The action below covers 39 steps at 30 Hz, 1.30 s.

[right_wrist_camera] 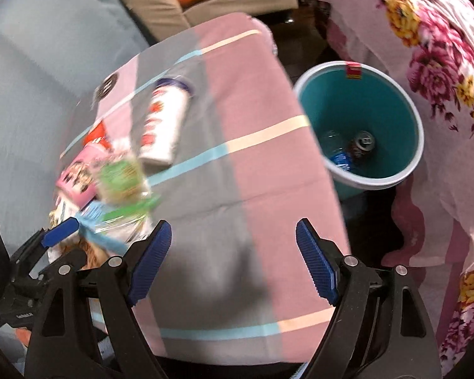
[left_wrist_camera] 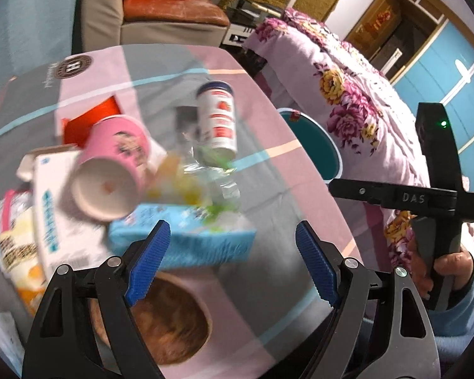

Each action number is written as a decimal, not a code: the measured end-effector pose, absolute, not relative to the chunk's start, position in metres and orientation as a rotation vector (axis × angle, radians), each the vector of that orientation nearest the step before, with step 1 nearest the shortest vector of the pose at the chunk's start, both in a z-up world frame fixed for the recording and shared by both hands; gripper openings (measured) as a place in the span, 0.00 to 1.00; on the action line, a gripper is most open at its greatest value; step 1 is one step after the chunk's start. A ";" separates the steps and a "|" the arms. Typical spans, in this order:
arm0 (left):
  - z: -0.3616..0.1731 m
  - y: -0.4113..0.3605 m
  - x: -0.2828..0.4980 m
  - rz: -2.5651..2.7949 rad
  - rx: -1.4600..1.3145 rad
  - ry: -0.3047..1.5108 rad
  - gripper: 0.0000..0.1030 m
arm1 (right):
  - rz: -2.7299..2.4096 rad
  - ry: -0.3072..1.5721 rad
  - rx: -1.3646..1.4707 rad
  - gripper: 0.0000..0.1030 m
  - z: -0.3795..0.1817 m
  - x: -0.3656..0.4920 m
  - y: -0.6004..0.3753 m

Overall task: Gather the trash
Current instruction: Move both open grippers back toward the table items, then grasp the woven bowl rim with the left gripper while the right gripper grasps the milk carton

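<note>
A pile of trash lies on the table: a pink paper cup (left_wrist_camera: pixel 110 170) on its side, a white bottle with a red strawberry label (left_wrist_camera: pixel 217 118), a crumpled clear plastic bottle (left_wrist_camera: pixel 205 173), a light blue carton (left_wrist_camera: pixel 186 240) and a white box (left_wrist_camera: pixel 57 221). My left gripper (left_wrist_camera: pixel 233 259) is open and empty, just above the blue carton. My right gripper (right_wrist_camera: pixel 233 259) is open and empty over bare tablecloth, right of the pile. The white bottle (right_wrist_camera: pixel 164 126) and pink cup (right_wrist_camera: pixel 79 173) show there too. A teal bin (right_wrist_camera: pixel 363 120) holding a can and a bottle stands right of the table.
A wooden bowl (left_wrist_camera: pixel 170 322) sits under my left gripper. A snack bag (left_wrist_camera: pixel 15 246) lies at the left edge. A bed with a floral cover (left_wrist_camera: pixel 347 94) is to the right, a sofa (left_wrist_camera: pixel 161 15) behind. The right gripper's body (left_wrist_camera: pixel 426 195) shows in the left wrist view.
</note>
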State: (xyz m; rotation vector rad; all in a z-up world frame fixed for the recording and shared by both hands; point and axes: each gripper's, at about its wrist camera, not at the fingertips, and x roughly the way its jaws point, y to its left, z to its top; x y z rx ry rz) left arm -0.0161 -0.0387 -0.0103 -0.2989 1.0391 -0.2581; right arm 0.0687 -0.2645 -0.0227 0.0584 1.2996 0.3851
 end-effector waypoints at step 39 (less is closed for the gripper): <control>-0.082 0.026 -0.084 -0.164 -0.344 1.075 0.06 | 0.523 1.246 -0.533 0.75 -0.027 -0.003 -0.140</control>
